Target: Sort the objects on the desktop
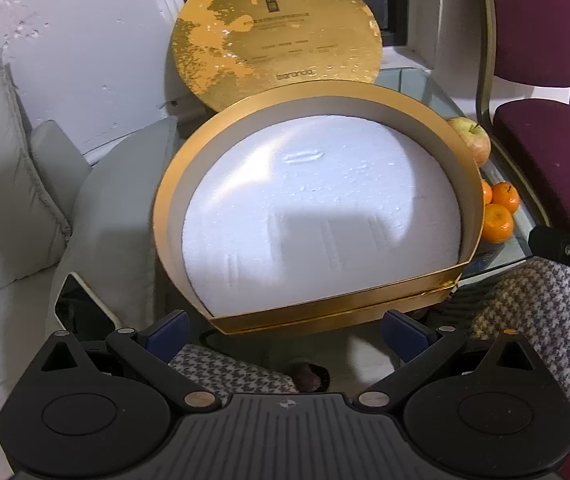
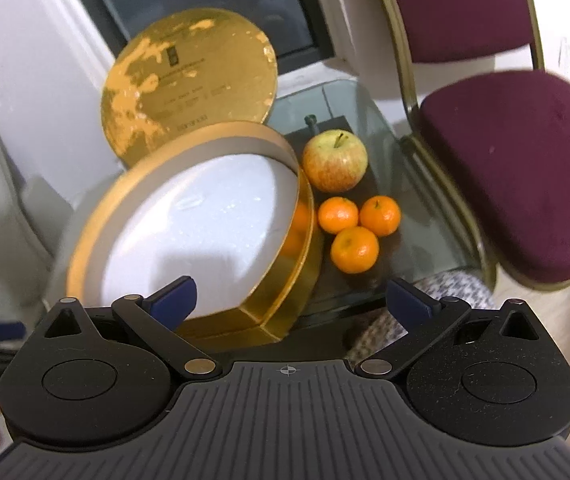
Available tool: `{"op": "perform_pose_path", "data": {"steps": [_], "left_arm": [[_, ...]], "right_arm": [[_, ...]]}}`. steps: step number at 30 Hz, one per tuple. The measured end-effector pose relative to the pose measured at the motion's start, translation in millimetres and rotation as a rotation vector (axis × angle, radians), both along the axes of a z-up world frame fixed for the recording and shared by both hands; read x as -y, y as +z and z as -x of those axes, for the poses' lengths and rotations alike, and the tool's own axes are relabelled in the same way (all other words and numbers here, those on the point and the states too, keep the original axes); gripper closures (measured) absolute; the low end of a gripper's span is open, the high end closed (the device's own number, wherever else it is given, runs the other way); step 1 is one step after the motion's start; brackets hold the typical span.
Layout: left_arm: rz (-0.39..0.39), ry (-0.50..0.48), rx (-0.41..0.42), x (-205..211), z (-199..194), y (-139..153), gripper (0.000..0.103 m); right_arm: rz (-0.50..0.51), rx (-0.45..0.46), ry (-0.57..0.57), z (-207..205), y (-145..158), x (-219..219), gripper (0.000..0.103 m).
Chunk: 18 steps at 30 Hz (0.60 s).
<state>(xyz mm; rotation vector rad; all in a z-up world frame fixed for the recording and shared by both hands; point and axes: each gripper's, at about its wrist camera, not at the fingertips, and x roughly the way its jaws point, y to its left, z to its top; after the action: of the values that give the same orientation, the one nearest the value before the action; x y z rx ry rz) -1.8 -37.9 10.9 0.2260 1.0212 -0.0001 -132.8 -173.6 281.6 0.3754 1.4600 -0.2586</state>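
From the left wrist view, the gold box (image 1: 317, 208) hides most of the fruit: the apple (image 1: 475, 138) and tangerines (image 1: 499, 216) peek past its right rim. White foam (image 1: 317, 216) alone fills the box; its round gold lid (image 1: 277, 28) leans behind it. Left gripper (image 1: 285, 330) stands wide, holding nothing. From the right wrist view, slightly blurred, the apple (image 2: 335, 160) and three tangerines (image 2: 359, 226) sit right of the box (image 2: 189, 232) on the glass table (image 2: 397, 160); a maroon chair (image 2: 517, 168) stands farther right. Right gripper (image 2: 291, 296) is wide, holding nothing.
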Motion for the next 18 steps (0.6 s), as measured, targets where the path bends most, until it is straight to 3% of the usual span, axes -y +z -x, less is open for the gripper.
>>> {"op": "perform_pose_path", "data": {"steps": [6,10,18], "left_arm": [[-0.001,-0.012,0.014,3.8,-4.8,-0.1,0.001],[-0.002,-0.036,0.008,11.9,-5.6,-0.2,0.001],[-0.058,-0.078,-0.012,29.3,-9.6,-6.4,0.002]], "right_arm": [[-0.034,0.071,-0.094,6.3,2.5,20.1,0.0],[-0.065,0.054,-0.152,12.3,-4.5,35.8,0.0],[0.002,0.011,-0.082,12.5,-18.6,42.9,0.0]]}}
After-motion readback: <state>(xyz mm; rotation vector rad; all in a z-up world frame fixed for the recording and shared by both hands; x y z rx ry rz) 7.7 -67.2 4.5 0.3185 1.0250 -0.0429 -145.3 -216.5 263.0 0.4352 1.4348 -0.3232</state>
